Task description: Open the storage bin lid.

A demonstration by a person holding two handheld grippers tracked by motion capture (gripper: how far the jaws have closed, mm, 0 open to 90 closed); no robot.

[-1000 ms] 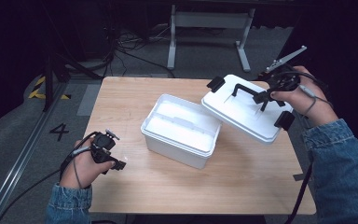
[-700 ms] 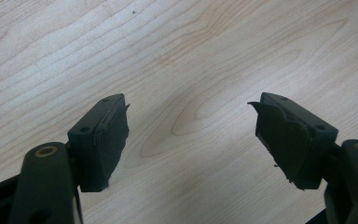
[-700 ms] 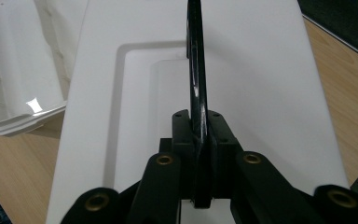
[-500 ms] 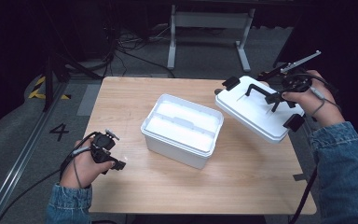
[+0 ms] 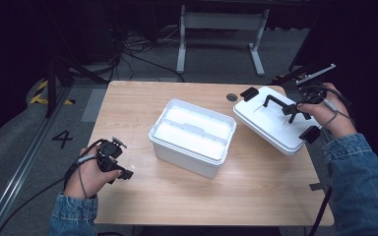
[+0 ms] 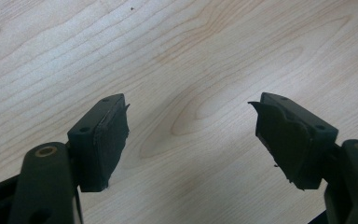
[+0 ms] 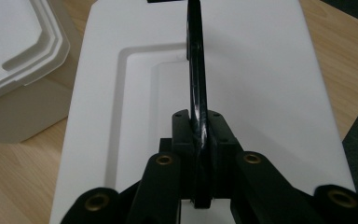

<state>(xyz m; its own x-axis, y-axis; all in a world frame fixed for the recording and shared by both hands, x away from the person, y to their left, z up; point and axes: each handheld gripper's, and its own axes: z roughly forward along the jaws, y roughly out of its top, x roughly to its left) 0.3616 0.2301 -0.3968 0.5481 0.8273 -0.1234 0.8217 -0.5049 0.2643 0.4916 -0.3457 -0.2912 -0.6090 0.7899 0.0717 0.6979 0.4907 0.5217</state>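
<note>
right tongs (image 5: 295,112) | carried lid (image 5: 270,123) rightward and lower | now beside box (image 5: 193,135), near table

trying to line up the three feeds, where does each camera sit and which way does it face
High view: above the person's side, looking forward and down on the table, open white box and lid; forearms and hands enter from below.
Left gripper view: rides the left tongs, facing bare tabletop; open jaws show.
Right gripper view: rides the right tongs, looking along the lid's black handle.
Shared: lid and box appear in the high and right gripper views.

lid (image 7: 242,70) corners (right gripper view) cropped
</note>
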